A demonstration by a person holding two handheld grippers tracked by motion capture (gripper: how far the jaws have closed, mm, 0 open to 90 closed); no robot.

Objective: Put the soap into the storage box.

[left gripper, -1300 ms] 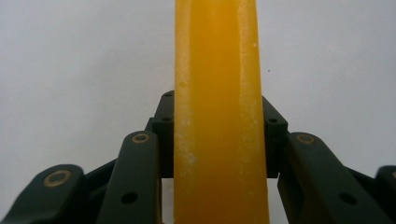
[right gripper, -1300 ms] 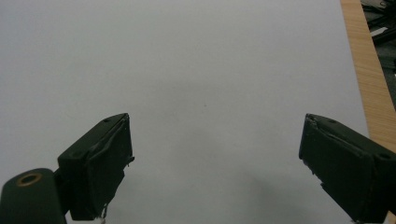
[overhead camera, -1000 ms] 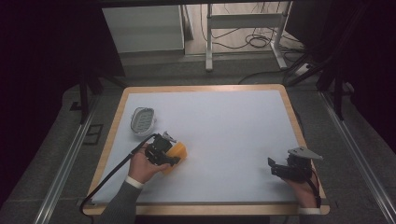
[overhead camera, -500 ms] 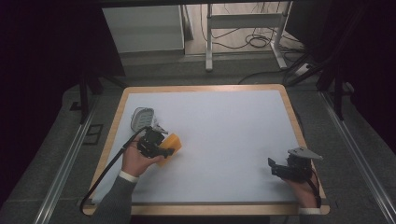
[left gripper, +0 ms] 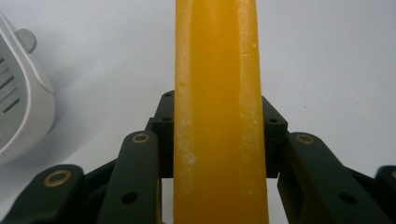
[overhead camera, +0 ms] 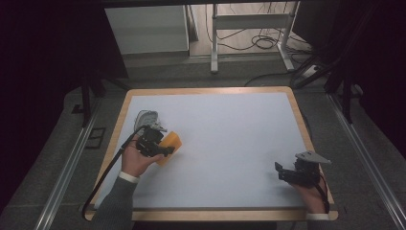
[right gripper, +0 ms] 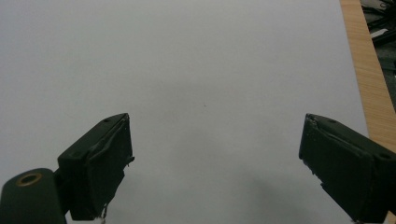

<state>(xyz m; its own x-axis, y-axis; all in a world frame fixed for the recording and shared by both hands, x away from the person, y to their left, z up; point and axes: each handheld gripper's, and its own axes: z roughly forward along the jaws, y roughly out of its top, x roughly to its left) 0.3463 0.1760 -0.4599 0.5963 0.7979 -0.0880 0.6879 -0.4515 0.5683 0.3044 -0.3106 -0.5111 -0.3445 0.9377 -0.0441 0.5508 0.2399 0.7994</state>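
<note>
Orange sponge sits clamped edge-on in my left tool, pointing straight ahead. High view shows it beside the white holder. My right tool gapes wide.

Left tongs, gripped in the left hand with a grey-sleeved forearm rising from the bottom edge, stood clamped with both jaws pressing inward, while the right tongs, held low in the right hand, lay with jaws spread wide apart.
</note>
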